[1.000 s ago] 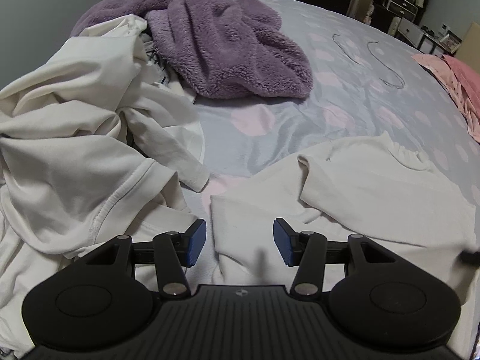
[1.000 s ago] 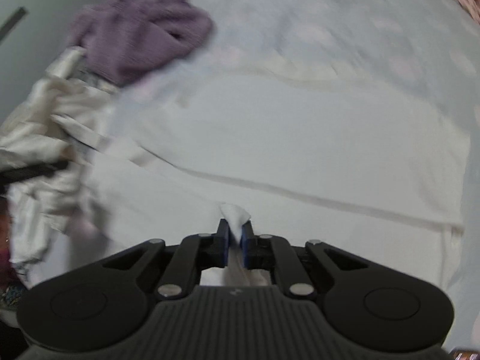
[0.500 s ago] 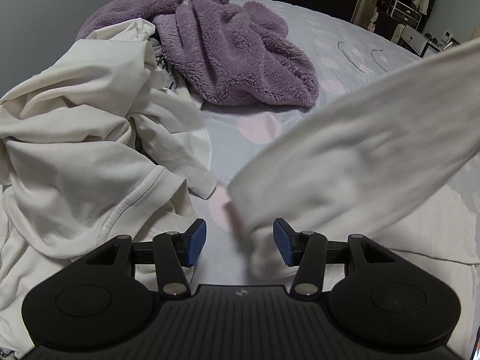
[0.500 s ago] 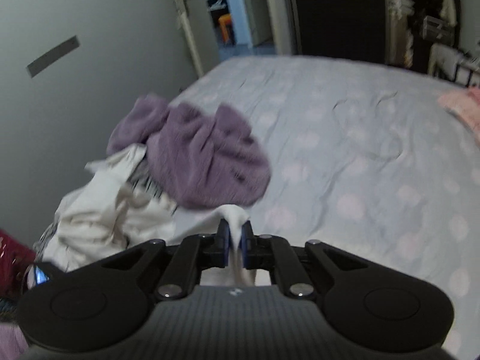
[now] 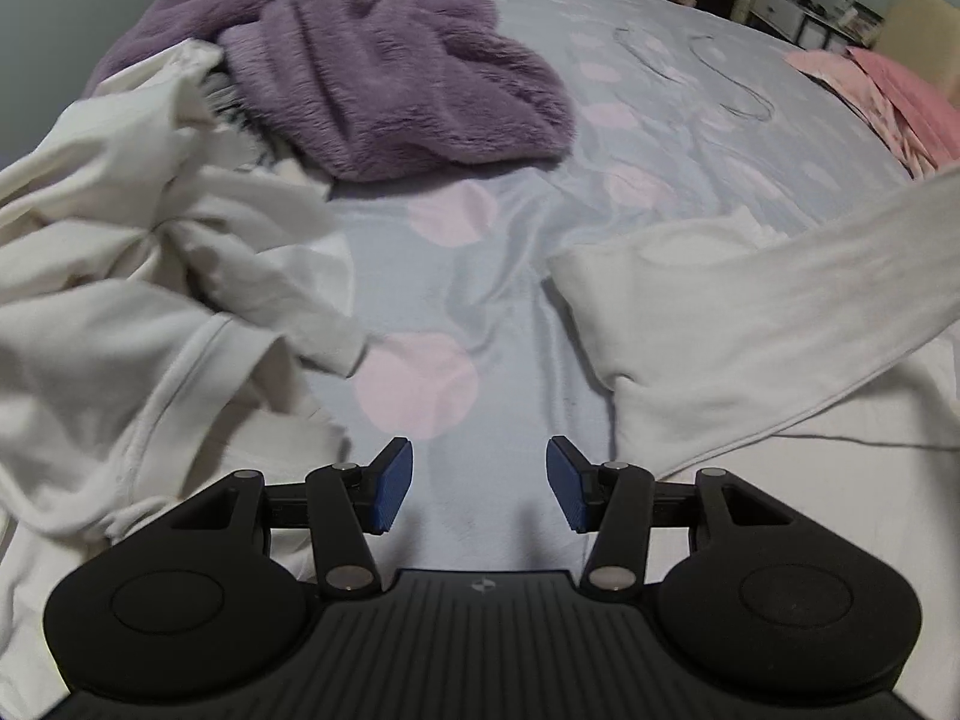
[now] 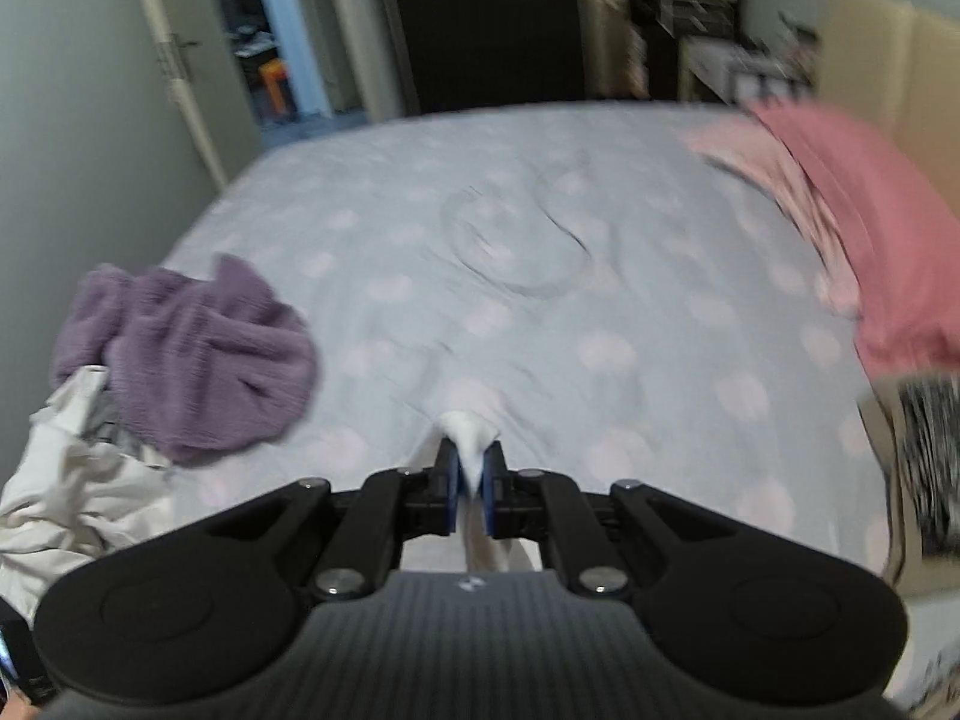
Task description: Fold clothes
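Item: white top (image 5: 750, 324), on the bed (image 5: 480, 276); one part lay flat on the sheet at the near right of the bed, one part hung lifted and stretched off toward the right edge of the left-wrist view; in that view its near fold lay just right of your left gripper (image 5: 479, 483), not between the tongs.

Tongs: your left gripper stood fairly wide and empty above the bed; your right gripper (image 6: 470, 480) was clamped narrow on a pinch of the white top's cloth (image 6: 471, 435).

Handling, as judged: light, soft, limp cloth; it would sag and drape wherever unsupported; not fragile; a thin pinch could slip. You would best have taken it at a hem, cuff or corner, through doubled layers.

Also on the bed: purple fleece (image 5: 396, 72) at the far left; white heap (image 5: 138, 276) at the near left; pink cloth (image 5: 888, 90) at the far right.
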The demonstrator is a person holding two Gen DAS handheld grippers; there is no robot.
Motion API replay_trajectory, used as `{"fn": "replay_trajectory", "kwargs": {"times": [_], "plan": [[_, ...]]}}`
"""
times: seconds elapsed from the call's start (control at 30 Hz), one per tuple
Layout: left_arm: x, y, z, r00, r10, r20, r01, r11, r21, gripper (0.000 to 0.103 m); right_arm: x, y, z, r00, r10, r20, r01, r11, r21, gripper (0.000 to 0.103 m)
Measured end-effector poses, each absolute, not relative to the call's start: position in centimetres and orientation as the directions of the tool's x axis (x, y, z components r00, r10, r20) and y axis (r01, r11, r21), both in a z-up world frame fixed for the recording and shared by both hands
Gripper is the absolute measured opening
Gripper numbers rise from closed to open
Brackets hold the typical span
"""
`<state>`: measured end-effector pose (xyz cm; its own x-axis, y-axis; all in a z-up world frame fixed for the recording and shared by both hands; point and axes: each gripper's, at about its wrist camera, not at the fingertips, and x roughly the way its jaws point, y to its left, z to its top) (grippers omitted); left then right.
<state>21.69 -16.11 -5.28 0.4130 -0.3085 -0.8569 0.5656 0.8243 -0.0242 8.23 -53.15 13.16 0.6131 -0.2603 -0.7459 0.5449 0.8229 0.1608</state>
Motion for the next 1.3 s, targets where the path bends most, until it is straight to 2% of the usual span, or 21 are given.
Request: {"fn": "replay_trajectory", "kwargs": {"times": [0.1, 0.2, 0.47, 0.5, 0.57, 0.63, 0.8, 0.9, 1.1, 1.2, 1.3], "plan": [[22.1, -17.0, -5.5, 0.418, -0.321, -0.85, 0.582, 0.813, -0.021, 0.047, 7.0, -55.3, 10.1, 0.574, -0.261, -0.776, 0.587, 0.792, 0.168, 0.009], [23.5, -18.2, -5.7, 0.404, -0.366, -0.838, 0.579, 0.812, -0.075, 0.047, 6.3, -56.8, 7.6, 0.557, -0.241, -0.794, 0.612, 0.766, 0.196, 0.009], [28.5, -23.0, -8.9, 0.364, -0.402, -0.84, 0.506, 0.843, -0.184, 0.046, 5.3, -58.7, 4.6, 0.538, -0.227, -0.812, 0.616, 0.764, 0.195, 0.009], [29.0, -23.6, -9.4, 0.353, -0.404, -0.844, 0.5, 0.844, -0.194, 0.043, 5.1, -59.0, 4.3, 0.533, -0.227, -0.815, 0.619, 0.762, 0.193, 0.009], [29.3, -24.3, -10.0, 0.353, -0.409, -0.841, 0.516, 0.835, -0.19, 0.013, 4.8, -59.4, 3.6, 0.525, -0.222, -0.821, 0.625, 0.756, 0.195, 0.009], [29.5, -24.6, -10.0, 0.358, -0.418, -0.835, 0.525, 0.83, -0.19, 0.002, 4.3, -59.8, 3.3, 0.524, -0.217, -0.823, 0.625, 0.755, 0.199, 0.009], [30.7, -23.5, -8.4, 0.331, -0.496, -0.803, 0.557, 0.789, -0.258, 0.001, 2.4, -61.1, 4.4, 0.569, -0.199, -0.798, 0.623, 0.738, 0.26, 0.009], [31.5, -22.8, -7.9, 0.322, -0.497, -0.805, 0.584, 0.774, -0.245, 0.001, 1.4, -63.0, 4.0, 0.538, -0.222, -0.813, 0.663, 0.707, 0.245, 0.009], [31.8, -24.0, -9.3, 0.326, -0.434, -0.84, 0.612, 0.774, -0.162, 0.002, 1.6, -66.0, -3.7, 0.419, -0.142, -0.897, 0.743, 0.621, 0.249, 0.009], [32.1, -24.5, -9.8, 0.333, -0.414, -0.847, 0.587, 0.794, -0.157, 0.003, 2.1, -66.3, -6.9, 0.408, -0.154, -0.9, 0.757, 0.609, 0.239, 0.009], [31.5, -24.4, -9.4, 0.357, -0.42, -0.834, 0.59, 0.794, -0.147, 0.01, 2.4, -66.2, -8.2, 0.432, -0.186, -0.883, 0.755, 0.611, 0.24, 0.022]]}}
